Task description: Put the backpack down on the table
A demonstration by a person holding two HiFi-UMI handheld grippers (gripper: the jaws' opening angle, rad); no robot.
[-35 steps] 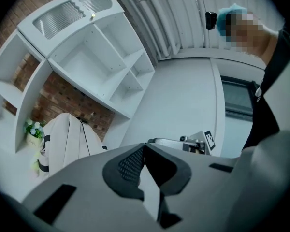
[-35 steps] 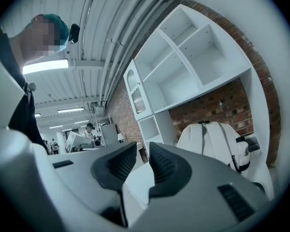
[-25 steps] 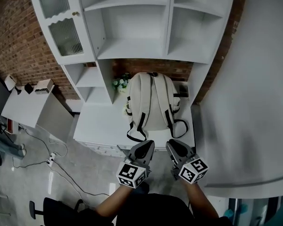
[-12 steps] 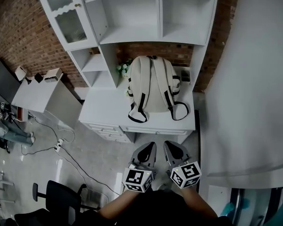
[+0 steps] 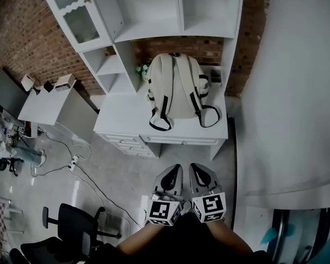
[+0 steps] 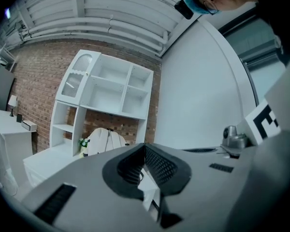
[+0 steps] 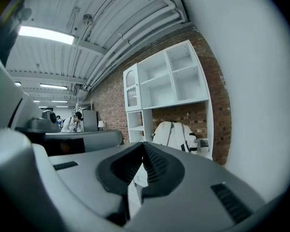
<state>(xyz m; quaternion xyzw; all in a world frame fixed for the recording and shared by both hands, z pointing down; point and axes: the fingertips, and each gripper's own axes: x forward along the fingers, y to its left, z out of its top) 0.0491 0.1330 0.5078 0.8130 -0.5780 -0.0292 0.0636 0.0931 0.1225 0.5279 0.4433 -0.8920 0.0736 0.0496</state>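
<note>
Two grippers, both w/ jaws pressed together on nothing: left gripper (image 5: 174, 169) and right gripper (image 5: 196, 168) sit side by side close to the person's body, over the floor (image 5: 113, 175), well apart from the table (image 5: 124, 117).

Hidden/unclear:
- Backpack (image 5: 175, 87): front face hidden, only the strap side shows.
- Plant (image 5: 142, 69) beside it, toward the table's left edge, partly behind a shelf upright.
- Dark item (image 5: 215, 77) near the back right corner, too small to tell.
- Drawers (image 5: 126, 142) under the front edge are shut, contents hidden.
- Cabinet door (image 5: 83, 23) is frosted, so the inside can't be made out.

Backpack stands on the table at its back edge, against the brick wall (image 5: 170, 45), under the shelf unit (image 5: 148, 10). Long axis vertical, handle up. Strap side faces the front edge, and 2 strap loops trail onto the tabletop.
</note>
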